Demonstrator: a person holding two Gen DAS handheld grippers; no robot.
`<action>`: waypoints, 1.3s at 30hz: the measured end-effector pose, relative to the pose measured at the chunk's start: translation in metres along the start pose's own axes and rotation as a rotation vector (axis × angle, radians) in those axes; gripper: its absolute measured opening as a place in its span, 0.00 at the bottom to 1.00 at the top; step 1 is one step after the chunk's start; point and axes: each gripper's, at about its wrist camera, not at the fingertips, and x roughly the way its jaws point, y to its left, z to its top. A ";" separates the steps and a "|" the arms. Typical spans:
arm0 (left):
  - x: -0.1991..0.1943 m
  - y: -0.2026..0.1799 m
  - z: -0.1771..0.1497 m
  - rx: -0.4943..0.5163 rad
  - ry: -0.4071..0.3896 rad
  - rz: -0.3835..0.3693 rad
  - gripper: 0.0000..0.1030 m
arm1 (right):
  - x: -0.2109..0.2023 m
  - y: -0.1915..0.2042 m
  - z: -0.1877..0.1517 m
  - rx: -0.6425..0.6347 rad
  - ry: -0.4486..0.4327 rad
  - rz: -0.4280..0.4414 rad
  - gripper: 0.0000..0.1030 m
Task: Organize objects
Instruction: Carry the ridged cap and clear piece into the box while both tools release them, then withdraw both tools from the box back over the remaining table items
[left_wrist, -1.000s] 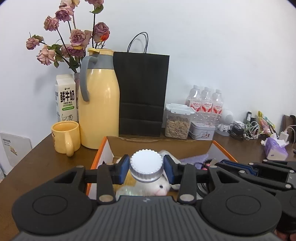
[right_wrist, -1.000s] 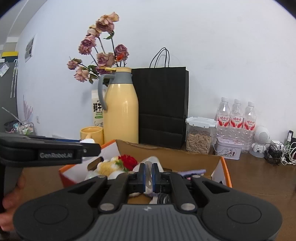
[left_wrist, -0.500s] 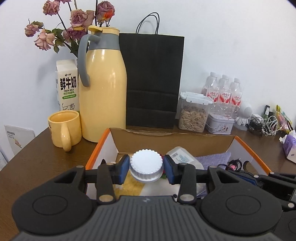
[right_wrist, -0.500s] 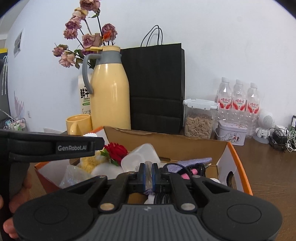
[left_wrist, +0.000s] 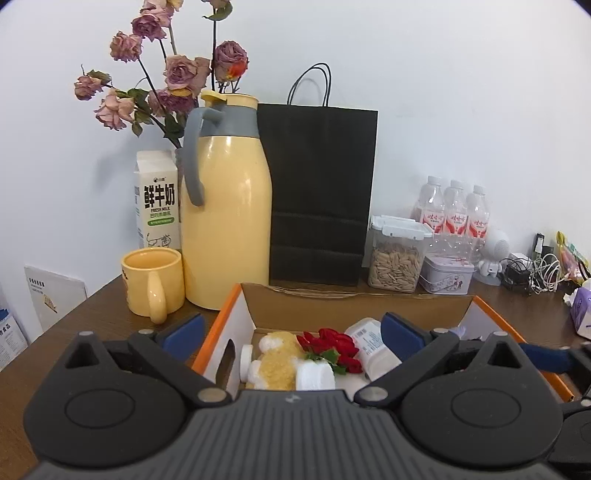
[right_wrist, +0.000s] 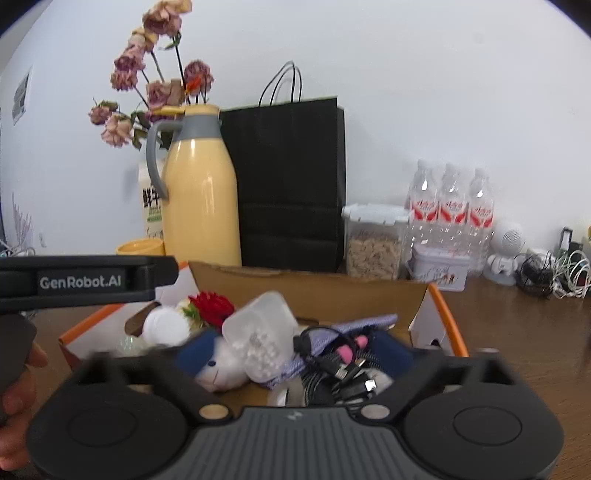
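Left gripper jaws opening, wide, nothing gripped; bottle in box at 6 o'clock. Right gripper jaws opening, wide, empty, over cables.

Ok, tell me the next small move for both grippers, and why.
Probably lift both straight up out of the cardboard box. The left gripper and right gripper are opening with nothing pressed between the pads; the white-capped bottle lies loose among the box's contents, and the cables sit below the right one, so rising clear avoids snagging.
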 end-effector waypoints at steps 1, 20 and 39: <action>0.000 0.000 0.000 0.000 0.001 0.004 1.00 | -0.002 0.000 0.001 0.001 -0.008 -0.006 0.97; -0.017 0.000 -0.004 0.025 -0.014 0.009 1.00 | -0.018 0.001 0.001 -0.025 -0.020 -0.019 1.00; -0.076 0.011 -0.026 0.075 0.030 -0.026 1.00 | -0.073 0.008 -0.029 -0.107 0.067 0.027 1.00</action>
